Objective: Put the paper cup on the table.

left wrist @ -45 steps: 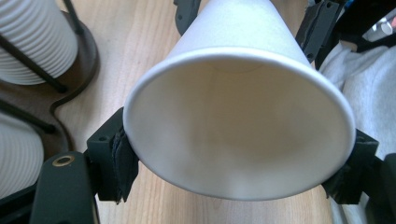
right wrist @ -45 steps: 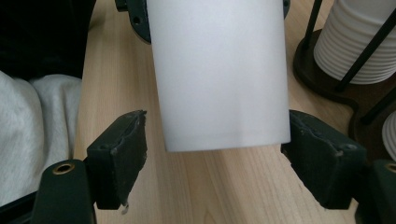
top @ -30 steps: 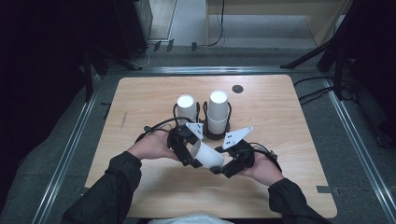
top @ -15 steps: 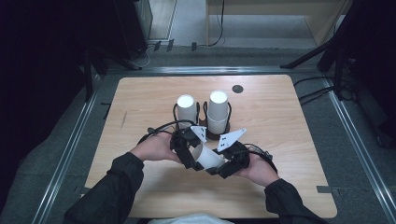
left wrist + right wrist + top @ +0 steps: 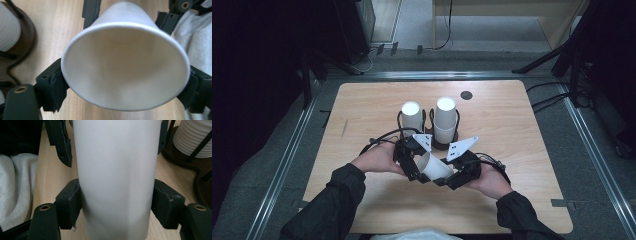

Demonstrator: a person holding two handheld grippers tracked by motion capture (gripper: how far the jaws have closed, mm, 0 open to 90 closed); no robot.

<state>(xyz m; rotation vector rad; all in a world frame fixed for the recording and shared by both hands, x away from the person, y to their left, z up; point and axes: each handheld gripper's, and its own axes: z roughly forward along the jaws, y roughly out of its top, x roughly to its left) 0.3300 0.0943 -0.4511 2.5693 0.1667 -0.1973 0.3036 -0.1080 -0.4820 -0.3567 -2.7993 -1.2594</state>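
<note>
High view: table first, then the two cup stacks in their wire holders at mid-table, the left stack shorter than the right stack. Nearer the table's near edge, between my hands, one loose cup lies on its side off the wood, mouth toward my left.

My left gripper has its pads at the rim, one each side; the jaws have just been opening, and in the left gripper view the rim is squashed to an oval with the pads touching it. My right gripper has just been closing on the cup's body; the right gripper view shows both pads pressed flat on the wall.

Risks, as I judge them:
- Right squeeze too hard: thin wall creases or buckles.
- Left lets go before right has it firmly: cup tips or drops to the table.
- Both pulling at once: rim tears or stays deformed, so it won't nest on a stack.
</note>
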